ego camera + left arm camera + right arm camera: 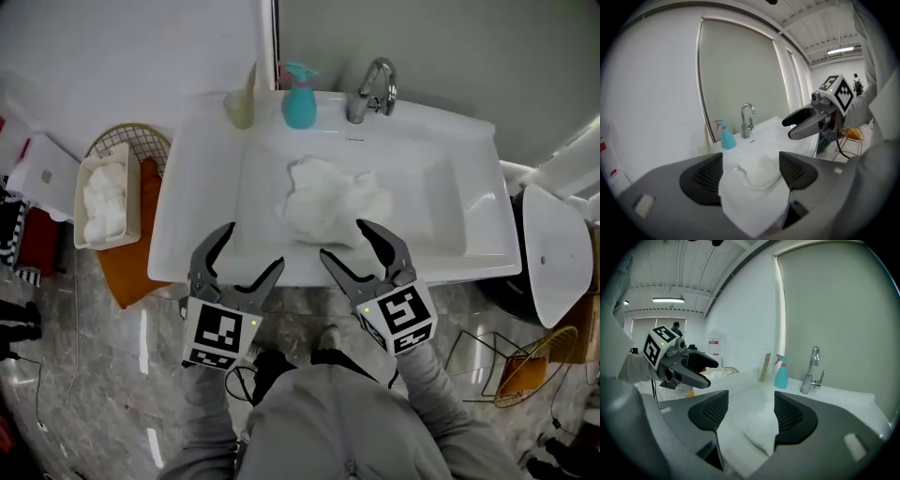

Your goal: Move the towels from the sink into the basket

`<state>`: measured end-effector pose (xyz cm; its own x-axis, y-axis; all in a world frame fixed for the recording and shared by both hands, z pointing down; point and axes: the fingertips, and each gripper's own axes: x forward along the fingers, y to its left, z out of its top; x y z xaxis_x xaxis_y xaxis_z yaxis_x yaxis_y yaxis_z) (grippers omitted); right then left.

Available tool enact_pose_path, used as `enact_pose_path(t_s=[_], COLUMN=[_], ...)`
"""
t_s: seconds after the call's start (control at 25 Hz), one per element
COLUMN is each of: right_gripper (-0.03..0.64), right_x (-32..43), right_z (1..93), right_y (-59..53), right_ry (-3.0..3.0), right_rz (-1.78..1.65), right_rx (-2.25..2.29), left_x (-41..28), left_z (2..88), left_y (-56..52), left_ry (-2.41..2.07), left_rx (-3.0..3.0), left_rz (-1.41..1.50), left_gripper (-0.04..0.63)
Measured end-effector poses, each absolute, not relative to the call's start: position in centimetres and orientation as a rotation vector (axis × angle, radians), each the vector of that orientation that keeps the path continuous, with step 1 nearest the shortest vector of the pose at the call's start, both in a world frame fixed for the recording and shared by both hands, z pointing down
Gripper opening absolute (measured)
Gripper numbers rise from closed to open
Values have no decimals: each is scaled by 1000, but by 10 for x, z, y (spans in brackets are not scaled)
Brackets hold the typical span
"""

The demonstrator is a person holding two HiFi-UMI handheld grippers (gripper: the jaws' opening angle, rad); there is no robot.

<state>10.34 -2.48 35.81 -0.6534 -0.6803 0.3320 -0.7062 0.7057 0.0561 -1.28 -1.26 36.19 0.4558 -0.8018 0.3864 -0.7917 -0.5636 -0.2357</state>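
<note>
While left claw (253, 248) and right claw (343, 240) hang open, empty, at front rim of white ceramic sink (441, 216), crumpled white towel (328, 199) lies in basin just beyond.

Head view: above the front edge of the sink (478, 187), facing steeply down, whole basin in frame.
Left gripper view: low at the sink's front left, close, facing the faucet (747, 121).
Right gripper view: low at the sink's front right, close, facing back-left.
Shared by all: faucet, spray bottle (300, 98), towel (328, 202) lying in the sink.
</note>
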Motion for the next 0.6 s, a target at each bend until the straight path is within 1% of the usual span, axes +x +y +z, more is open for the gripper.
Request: enact_pose_path(t_s=[0.16, 0.32, 0.48, 0.6], right_gripper=[287, 287, 288, 290], right_x=[160, 195, 203, 198], right_z=[374, 396, 421, 444], right_y=[-33, -45, -58, -73], right_ry=[-2551, -2502, -2446, -2408], right_rz=[164, 236, 270, 274], right_rx=[1110, 1092, 1023, 951], left_x=[43, 77, 95, 97], left_z=[369, 381, 406, 441], left_y=[-25, -46, -70, -97], left_ry=[1398, 1313, 1158, 1026], left_rx=[-2688, -2688, -2659, -2599], left_rz=[-757, -864, -1087, -1271], left_gripper=[407, 407, 407, 408])
